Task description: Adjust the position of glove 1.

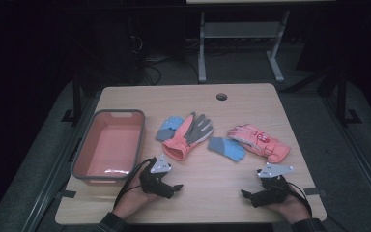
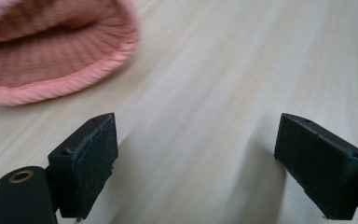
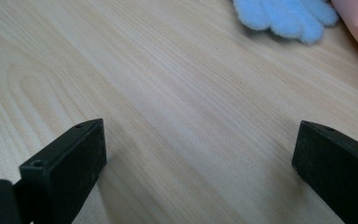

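Two tongs, left [image 1: 178, 188] and right [image 1: 246, 194], gaping (bare wood between) near gloves [image 1: 187, 135].

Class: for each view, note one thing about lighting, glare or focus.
High view: dim overall, dark surroundings, glare streak on the bin floor. Left gripper view: bright, pink glove cuff soft, table grain smeared. Right gripper view: wood grain crisp, blue glove slightly soft.
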Action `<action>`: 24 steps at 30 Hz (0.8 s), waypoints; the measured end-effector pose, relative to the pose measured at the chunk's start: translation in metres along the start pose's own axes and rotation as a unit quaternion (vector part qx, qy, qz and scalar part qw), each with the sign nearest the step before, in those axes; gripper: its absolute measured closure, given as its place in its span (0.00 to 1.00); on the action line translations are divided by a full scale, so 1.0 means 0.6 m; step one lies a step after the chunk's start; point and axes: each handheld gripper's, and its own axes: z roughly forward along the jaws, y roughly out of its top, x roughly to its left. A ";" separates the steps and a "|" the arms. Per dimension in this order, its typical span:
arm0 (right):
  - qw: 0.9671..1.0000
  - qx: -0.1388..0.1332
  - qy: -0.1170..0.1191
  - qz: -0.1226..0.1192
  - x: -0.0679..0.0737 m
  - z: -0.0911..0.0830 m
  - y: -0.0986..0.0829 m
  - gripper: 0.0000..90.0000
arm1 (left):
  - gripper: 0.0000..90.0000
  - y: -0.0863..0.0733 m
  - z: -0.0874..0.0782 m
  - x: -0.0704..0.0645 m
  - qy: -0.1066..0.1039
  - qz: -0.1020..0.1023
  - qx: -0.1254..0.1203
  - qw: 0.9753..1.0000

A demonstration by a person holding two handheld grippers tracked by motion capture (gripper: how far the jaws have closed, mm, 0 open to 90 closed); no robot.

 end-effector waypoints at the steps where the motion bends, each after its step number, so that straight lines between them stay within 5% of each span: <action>1: 1.000 0.000 0.000 0.000 0.000 0.000 0.000 0.03 | 0.14 0.000 -0.001 -0.001 -0.002 0.001 0.000 1.000; 6: 1.000 -0.001 0.000 -0.001 0.000 0.000 0.000 0.03 | 0.14 -0.002 -0.001 -0.001 -0.009 0.005 -0.003 1.000; 11: 0.999 0.002 0.030 0.020 -0.012 0.000 0.023 0.26 | 0.14 -0.003 -0.003 0.000 -0.010 0.011 0.000 1.000; 20: 1.000 -0.013 0.015 0.003 -0.012 0.006 0.050 0.43 | 0.14 -0.005 -0.005 -0.003 -0.009 0.005 -0.006 1.000; 24: 0.999 -0.031 0.026 0.006 -0.015 0.003 0.060 0.60 | 0.14 -0.005 -0.004 -0.002 -0.009 0.005 -0.006 1.000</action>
